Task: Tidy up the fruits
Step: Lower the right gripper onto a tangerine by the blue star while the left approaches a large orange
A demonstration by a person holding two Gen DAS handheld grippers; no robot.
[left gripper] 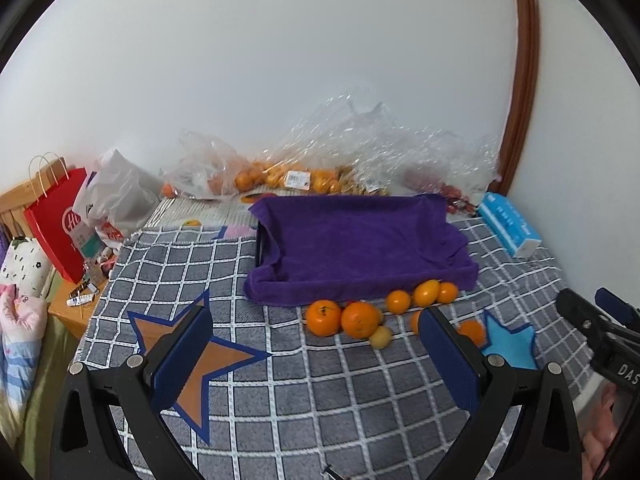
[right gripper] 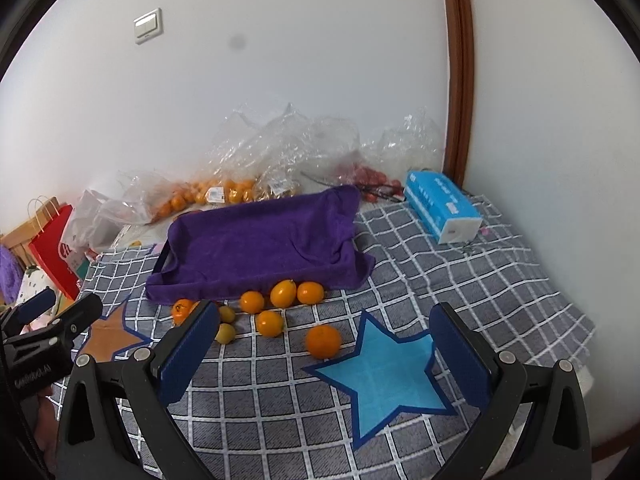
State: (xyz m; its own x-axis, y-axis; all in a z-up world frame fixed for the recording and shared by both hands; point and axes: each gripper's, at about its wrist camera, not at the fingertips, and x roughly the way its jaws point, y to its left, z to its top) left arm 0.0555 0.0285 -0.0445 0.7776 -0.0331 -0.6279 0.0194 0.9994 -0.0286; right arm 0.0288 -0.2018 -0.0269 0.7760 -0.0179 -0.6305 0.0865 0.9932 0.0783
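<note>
Both pairs of tongs hang spread wide and hold nothing, which suits a moment when nothing has been picked: the left tongs (left gripper: pixel 316 354) frame the brown star (left gripper: pixel 192 364) at lower left of their view, and the right tongs (right gripper: pixel 320 356) straddle the blue star (right gripper: pixel 384 372) at lower centre of theirs. The fruit lies loose on the checked blanket (left gripper: pixel 320 400), bunched against the near edge of the purple towel (left gripper: pixel 360 236). That towel is draped over a dark tray whose handle (left gripper: pixel 260 246) shows at its left side, most likely to cushion fruit and stop it rolling. In the left view a large orange (left gripper: pixel 361 319) touches a stemmed orange (left gripper: pixel 323 317), with a pale yellow fruit (left gripper: pixel 381 337) just below them. In the right view a lone orange (right gripper: pixel 323 341) sits nearest the blue star, just beside its upper left point, apart from the row of small oranges (right gripper: pixel 283 293) under the towel's edge. The two stars probably mark sorting spots, one per hand, though which fruit belongs where cannot be told. The bagged fruit (left gripper: pixel 280 176) along the wall at upper centre lies well apart from the loose cluster, as does the blue tissue box (right gripper: pixel 442 208) at right. The lone orange looks the easiest first pick for the right tongs, though round fruit on soft bedding may roll when nudged.
</note>
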